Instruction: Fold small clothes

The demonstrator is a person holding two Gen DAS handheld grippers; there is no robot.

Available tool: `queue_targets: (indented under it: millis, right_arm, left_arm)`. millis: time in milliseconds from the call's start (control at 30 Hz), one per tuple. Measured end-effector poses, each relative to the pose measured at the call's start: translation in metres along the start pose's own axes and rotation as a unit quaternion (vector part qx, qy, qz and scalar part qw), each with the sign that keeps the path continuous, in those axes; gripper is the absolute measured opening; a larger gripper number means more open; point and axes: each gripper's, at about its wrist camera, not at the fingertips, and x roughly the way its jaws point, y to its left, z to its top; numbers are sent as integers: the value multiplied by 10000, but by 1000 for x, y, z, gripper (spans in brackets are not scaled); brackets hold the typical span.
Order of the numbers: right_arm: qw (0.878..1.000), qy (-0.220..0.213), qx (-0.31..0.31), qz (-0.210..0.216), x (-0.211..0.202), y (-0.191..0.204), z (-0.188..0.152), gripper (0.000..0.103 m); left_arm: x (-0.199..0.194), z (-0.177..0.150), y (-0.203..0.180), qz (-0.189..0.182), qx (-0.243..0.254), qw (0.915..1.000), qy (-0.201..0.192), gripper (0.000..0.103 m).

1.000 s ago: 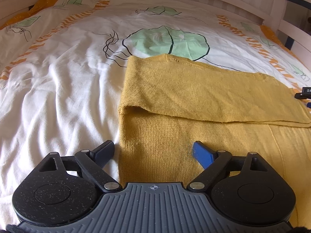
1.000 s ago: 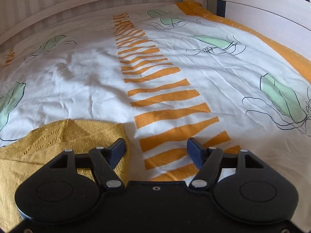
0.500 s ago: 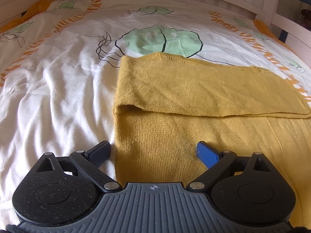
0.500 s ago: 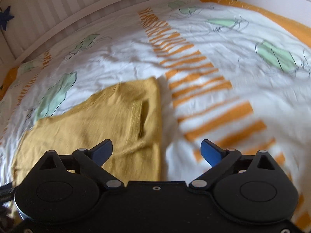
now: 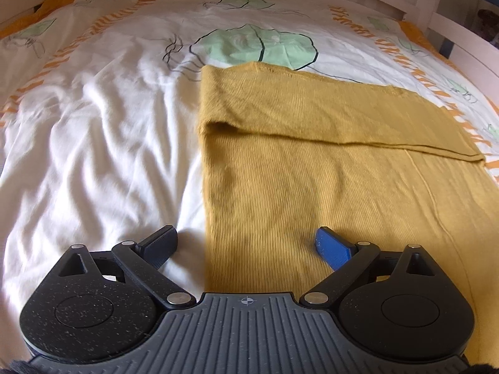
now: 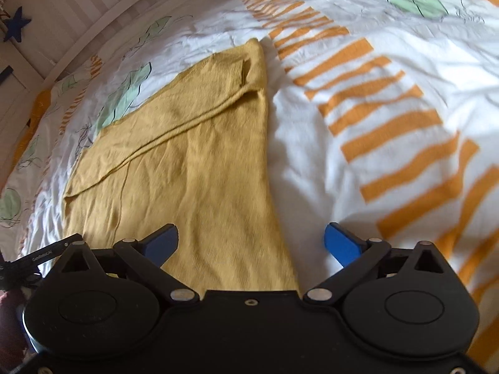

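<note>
Fingers of the left gripper [image 5: 246,244] stand spread wide and hold nothing; one blue pad hangs over the yellow sweater [image 5: 327,162], the other over the white bedsheet [image 5: 93,155] just beside the sweater's left edge. The right gripper [image 6: 251,243] is opening, its fingers already wide apart and gripping nothing: one lies over the sweater [image 6: 193,155], the other over the sheet [image 6: 358,131] past the sweater's right edge. The sweater lies flat on the sheet, its far part folded toward the near part, leaving a straight fold line across the cloth. The left wrist view alone shows a green leaf print [image 5: 255,45] just beyond the sweater's far edge. The right wrist view alone shows a sleeve opening [image 6: 246,71] at the sweater's far corner, orange stripes [image 6: 389,131] beside its right edge, and a blue star [image 6: 15,28] well beyond it on the wall.
</note>
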Motion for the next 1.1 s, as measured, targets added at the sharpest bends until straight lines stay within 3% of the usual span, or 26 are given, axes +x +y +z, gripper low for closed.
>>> queue_targets:
  millis: [367,600,900,1100]
  right_arm:
    - [9974,454,299,469,-22,-8,-40,103]
    - [9969,438,-99,650,-35,-3,-55,102]
    - [9945,352,-110,985,-49,-11,-61,102]
    - [9918,484,-98,1179,-53,-16,-63,101]
  left_arm:
    - [-45,-39,10,-212,-342,9989,229,96]
    - [-70,-65,14,-273,-348,9977,505,96]
    - [-85,-84,17,-449,-570,9933,895,96]
    - [-89,-90,16,-544,-460,9936,874,95]
